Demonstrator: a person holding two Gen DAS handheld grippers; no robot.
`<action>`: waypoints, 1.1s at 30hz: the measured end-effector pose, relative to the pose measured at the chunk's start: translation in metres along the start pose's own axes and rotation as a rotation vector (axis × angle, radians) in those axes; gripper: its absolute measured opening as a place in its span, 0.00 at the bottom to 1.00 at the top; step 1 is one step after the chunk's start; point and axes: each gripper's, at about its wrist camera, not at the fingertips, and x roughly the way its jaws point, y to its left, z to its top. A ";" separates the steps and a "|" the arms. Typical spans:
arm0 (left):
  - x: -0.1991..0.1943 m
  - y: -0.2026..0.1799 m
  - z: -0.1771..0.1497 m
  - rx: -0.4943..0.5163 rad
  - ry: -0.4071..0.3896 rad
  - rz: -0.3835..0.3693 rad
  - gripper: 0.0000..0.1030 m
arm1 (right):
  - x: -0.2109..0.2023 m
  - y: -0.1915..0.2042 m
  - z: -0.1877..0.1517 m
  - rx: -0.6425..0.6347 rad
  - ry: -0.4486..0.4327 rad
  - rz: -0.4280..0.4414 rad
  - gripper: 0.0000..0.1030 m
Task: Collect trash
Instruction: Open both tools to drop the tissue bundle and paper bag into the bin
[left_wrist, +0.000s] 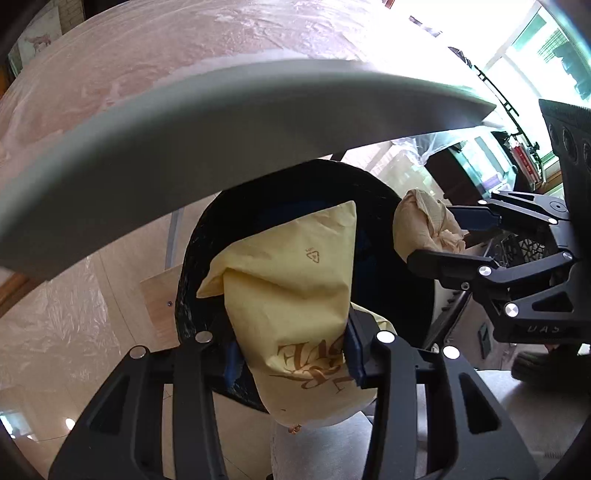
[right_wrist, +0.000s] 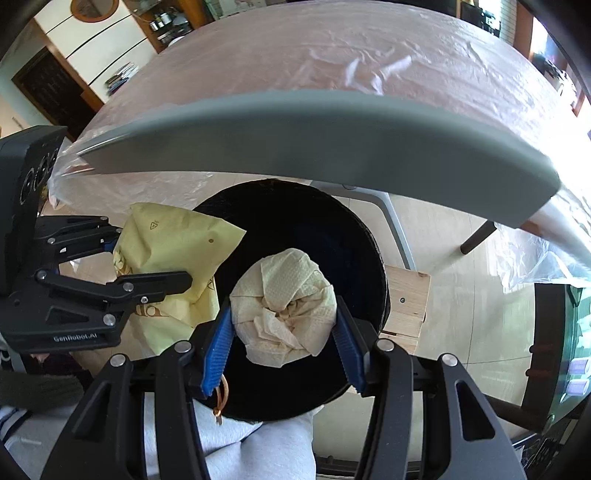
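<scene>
My left gripper (left_wrist: 291, 354) is shut on a yellow paper bag (left_wrist: 291, 280) with brown lettering, held over the near rim of a round black bin (left_wrist: 199, 243). It also shows in the right wrist view (right_wrist: 173, 243), left of the bin (right_wrist: 332, 229). My right gripper (right_wrist: 284, 332) is shut on a crumpled ball of cream paper towel (right_wrist: 284, 310), held right above the bin's open mouth. In the left wrist view the right gripper (left_wrist: 436, 236) and the towel ball (left_wrist: 421, 221) are at the bin's right rim.
A grey table edge (left_wrist: 221, 122) covered with clear plastic sheet arches over the bin; it also shows in the right wrist view (right_wrist: 332, 144). A small wooden block (right_wrist: 406, 299) stands right of the bin. A grey table leg (right_wrist: 395, 221) and a dark chair leg (right_wrist: 476, 236) stand behind. Grey trousers (right_wrist: 258, 443) are below.
</scene>
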 end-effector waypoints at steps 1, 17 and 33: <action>0.002 0.000 0.002 0.001 0.003 0.004 0.43 | 0.002 -0.002 0.001 0.008 0.002 -0.001 0.49; 0.023 -0.002 0.015 0.059 0.010 0.013 0.59 | 0.018 -0.003 0.005 0.041 0.029 -0.003 0.61; -0.146 0.021 0.031 0.060 -0.420 -0.001 0.95 | -0.142 -0.030 0.031 0.025 -0.280 0.072 0.89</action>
